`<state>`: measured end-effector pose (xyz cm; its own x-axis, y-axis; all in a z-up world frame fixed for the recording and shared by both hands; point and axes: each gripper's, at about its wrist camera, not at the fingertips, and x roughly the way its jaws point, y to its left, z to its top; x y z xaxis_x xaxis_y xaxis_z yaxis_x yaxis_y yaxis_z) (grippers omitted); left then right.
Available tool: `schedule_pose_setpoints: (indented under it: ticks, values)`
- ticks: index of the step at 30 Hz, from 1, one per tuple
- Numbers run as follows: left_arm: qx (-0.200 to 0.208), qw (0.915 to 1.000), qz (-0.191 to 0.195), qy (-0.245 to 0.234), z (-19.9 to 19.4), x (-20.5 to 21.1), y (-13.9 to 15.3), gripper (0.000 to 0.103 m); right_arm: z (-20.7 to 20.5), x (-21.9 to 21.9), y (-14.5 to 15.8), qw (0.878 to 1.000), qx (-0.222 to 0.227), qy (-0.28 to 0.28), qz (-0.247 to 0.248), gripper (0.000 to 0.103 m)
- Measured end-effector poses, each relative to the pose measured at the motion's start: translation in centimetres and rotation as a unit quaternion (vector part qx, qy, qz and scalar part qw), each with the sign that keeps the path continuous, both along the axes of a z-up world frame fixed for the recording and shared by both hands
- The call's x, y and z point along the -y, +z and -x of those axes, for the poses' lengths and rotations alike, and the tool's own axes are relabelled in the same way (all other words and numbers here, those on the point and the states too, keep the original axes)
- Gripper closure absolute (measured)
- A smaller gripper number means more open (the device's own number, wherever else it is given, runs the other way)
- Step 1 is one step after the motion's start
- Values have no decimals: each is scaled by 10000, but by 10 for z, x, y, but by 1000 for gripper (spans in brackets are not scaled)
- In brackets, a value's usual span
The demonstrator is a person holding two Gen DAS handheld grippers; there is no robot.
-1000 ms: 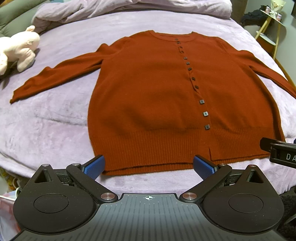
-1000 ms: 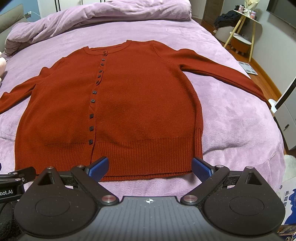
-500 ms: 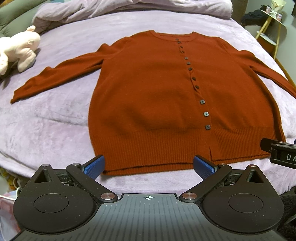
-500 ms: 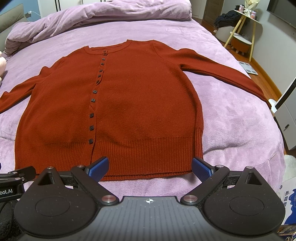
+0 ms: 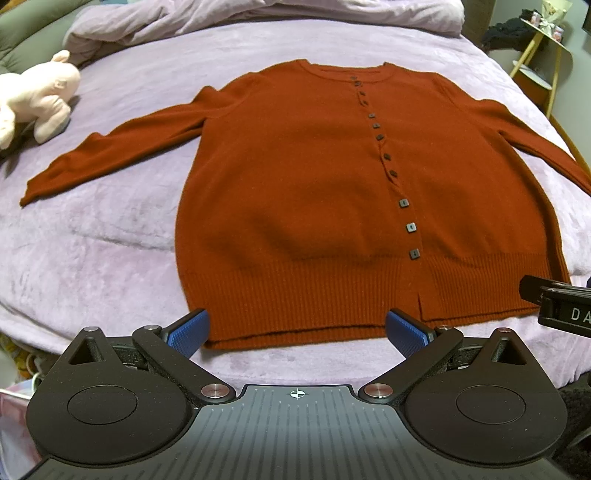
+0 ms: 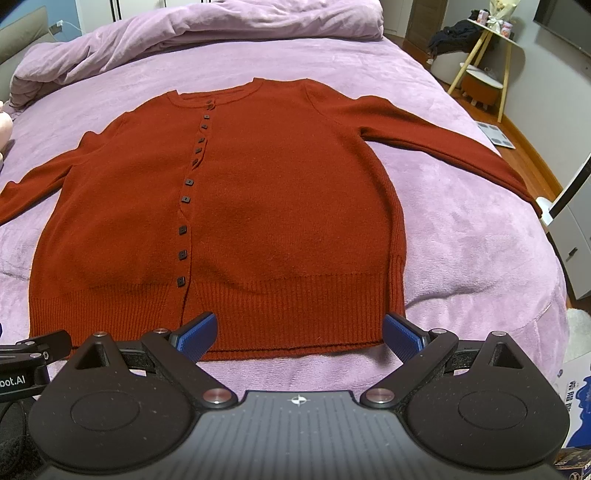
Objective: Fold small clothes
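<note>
On the purple plush bedspread lies a rust-red knitted buttoned cardigan. Both the left gripper and the right gripper, lettered "DA", hover wide apart, empty, at its hem.

cardigan: in the left wrist view its right sleeve runs off the picture's right edge; in the right wrist view the other sleeve is cut at the left edge. plush toy, near the bed's left edge, is clipped by the frame. items on the side table beyond the far right corner are too small to tell.
</note>
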<state>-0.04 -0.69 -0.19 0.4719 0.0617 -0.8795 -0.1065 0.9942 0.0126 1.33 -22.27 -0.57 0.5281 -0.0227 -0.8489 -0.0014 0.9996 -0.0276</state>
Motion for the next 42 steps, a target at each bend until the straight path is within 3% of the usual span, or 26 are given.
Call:
schedule_pose_setpoints:
  ticks: [19,24,28,31,34,37,40,42]
  values:
    - [-168,9998,55,-44,-8,3,-8,0,-6,4,-5,9999,-129,-5,-102,7]
    - [-271,9994,172,-103,-15,4,-13,0,-13,14,-12,9984,-241,11,-519,7]
    - [-225,9991,337,-155,-25,3,-15,0,-21,37,-18,9907,-39,55,-1361,7]
    - [-61,9987,426,-258,-38,3,-14,0,-33,75,-17,9789,738,-263,-1890,6]
    - [149,9976,578,-341,-61,2,-14,0,-54,127,-18,9645,1546,-869,-1955,4]
    - [327,9964,737,-258,-91,-1,-19,0,-88,188,-25,9498,1604,-1515,-2218,4]
    - [376,9957,849,-68,-119,-4,-30,0,-112,258,-40,9173,1849,-2450,-2536,5]
    - [372,9956,857,85,-136,-4,-40,0,-126,301,-53,8960,1886,-3078,-2585,14]
